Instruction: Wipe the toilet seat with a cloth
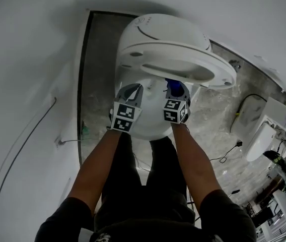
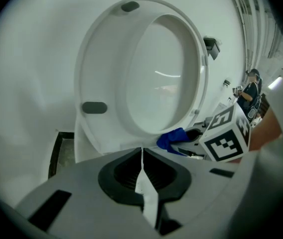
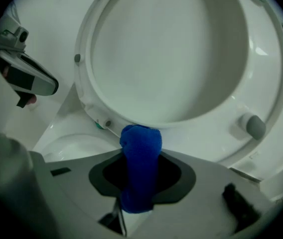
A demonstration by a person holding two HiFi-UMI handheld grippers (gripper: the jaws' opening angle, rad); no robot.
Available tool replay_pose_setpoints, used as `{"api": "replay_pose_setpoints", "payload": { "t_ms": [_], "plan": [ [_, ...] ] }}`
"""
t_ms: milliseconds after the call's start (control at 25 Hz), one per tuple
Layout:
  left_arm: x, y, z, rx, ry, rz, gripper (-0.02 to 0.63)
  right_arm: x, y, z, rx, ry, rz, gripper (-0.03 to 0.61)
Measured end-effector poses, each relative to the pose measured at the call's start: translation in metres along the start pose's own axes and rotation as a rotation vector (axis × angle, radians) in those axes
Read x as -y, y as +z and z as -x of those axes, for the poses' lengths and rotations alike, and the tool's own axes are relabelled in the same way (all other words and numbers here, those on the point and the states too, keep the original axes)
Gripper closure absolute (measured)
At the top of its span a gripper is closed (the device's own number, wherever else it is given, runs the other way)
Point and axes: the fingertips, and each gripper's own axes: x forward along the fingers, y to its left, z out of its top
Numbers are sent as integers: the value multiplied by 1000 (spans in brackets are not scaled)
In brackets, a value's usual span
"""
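In the narrow tiled corner where the toilet [image 1: 155,34] stands against the white wall, the head view shows the person leaning over it with both forearms stretched down. The toilet seat [image 1: 218,73] is lifted off the bowl [image 1: 150,127] and tilts up towards the tank side. The left gripper [image 1: 129,99] and the right gripper [image 1: 176,92] hang side by side just under the raised seat, over the bowl, their marker cubes facing up. A bit of blue cloth [image 1: 171,83] pokes out ahead of the right gripper, close to the seat's underside. A second toilet [image 1: 258,132] sits well apart on the grey floor to the right. In the left gripper view, that gripper's jaws are pressed together with nothing between them, pointing at the lower edge of the raised seat, whose grey bumper [image 2: 94,107] shows on the ring. To the right of them the other gripper reaches in with the cloth bunched at its tip, near the seat's lower rim. In the right gripper view, the jaws are clamped on the cloth, which stands up as a thick blue roll between them; its top lies just below the seat's rim, and whether it touches I cannot tell. The open bowl shows below to the left.
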Motion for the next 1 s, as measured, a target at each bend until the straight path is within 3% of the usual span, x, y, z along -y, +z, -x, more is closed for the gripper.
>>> {"api": "replay_pose_setpoints", "payload": {
  "t_ms": [320, 480, 680, 1000],
  "plan": [
    [-55, -11, 19, 2, 93, 53, 594, -65, 38, -14, 45, 64, 63, 472],
    [-73, -12, 30, 12, 111, 95, 594, -90, 55, -12, 63, 84, 46, 472],
    [-89, -5, 48, 42, 114, 76, 594, -118, 88, -9, 113, 108, 11, 472],
    [-102, 13, 76, 66, 127, 77, 594, -125, 140, 35, 214, 102, -28, 472]
  ]
}}
